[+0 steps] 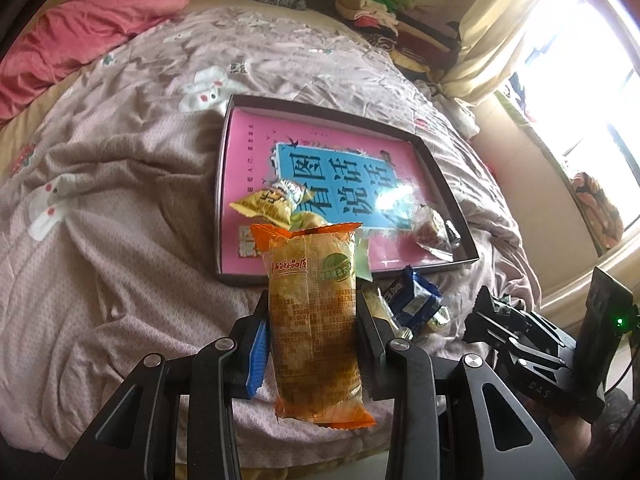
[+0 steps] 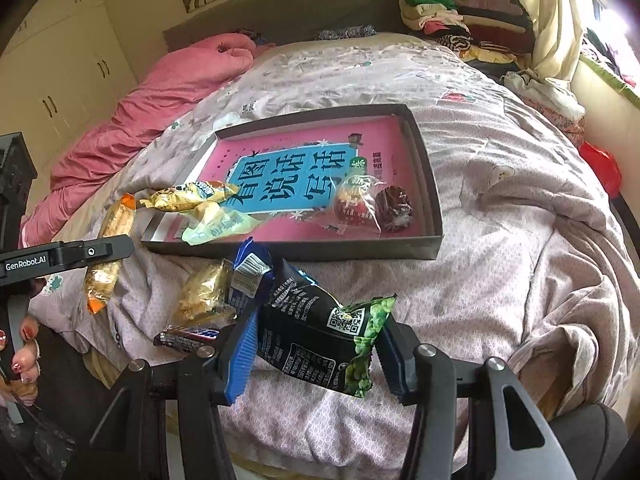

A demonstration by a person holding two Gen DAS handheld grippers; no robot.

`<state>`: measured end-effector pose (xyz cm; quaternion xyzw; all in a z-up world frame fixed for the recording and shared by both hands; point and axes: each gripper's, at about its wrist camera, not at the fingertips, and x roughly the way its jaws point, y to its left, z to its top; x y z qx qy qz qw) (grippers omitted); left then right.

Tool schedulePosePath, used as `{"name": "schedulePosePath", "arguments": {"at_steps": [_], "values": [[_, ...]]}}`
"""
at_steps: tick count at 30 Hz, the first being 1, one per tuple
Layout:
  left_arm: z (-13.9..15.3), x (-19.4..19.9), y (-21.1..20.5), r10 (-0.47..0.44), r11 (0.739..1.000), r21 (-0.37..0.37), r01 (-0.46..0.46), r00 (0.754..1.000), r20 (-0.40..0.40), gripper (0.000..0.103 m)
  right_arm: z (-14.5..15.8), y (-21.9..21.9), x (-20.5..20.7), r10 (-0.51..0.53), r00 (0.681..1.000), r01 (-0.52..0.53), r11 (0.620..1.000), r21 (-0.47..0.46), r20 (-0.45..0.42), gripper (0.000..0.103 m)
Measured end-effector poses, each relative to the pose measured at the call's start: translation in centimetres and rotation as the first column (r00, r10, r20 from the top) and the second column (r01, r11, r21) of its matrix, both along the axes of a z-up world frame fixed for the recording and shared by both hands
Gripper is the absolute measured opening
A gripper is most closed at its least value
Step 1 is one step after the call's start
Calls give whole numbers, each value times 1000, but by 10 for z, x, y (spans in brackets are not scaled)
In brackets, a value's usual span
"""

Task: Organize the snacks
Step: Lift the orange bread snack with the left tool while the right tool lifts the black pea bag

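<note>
My left gripper [image 1: 312, 320] is shut on an orange snack pack [image 1: 314, 320] and holds it upright above the bed, just short of the dark box [image 1: 440, 168] with a pink book cover inside. The pack also shows in the right wrist view [image 2: 110, 248]. My right gripper [image 2: 316, 344] is shut on a black-and-green snack pack [image 2: 320, 340] near the bed's front edge. In the box lie a yellow pack [image 2: 188, 196], a pale green pack [image 2: 216, 224], a clear pack with red contents [image 2: 354, 206] and a dark round snack [image 2: 394, 204].
Loose on the quilt in front of the box [image 2: 424, 184] lie a gold-wrapped snack [image 2: 204, 292], a blue-and-white pack [image 2: 248, 276] and a dark chocolate bar [image 2: 188, 338]. A pink blanket [image 2: 160, 92] lies at far left. Folded clothes [image 2: 452, 12] are stacked at the bed's head.
</note>
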<state>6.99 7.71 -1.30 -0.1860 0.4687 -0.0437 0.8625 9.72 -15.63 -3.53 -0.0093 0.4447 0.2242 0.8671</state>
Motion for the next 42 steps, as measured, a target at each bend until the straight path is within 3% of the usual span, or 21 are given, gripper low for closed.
{"name": "schedulePosePath", "arguments": {"at_steps": [13,42], "values": [[12,11,-5,-17,999,31,16,999,45,38,13,-5,5,-20,999,20,1000,3,50,54],[-15,70,-9,-29,997,72,27,999,31,38,19,-8,25,-59,996,58,998,8,62,54]]}}
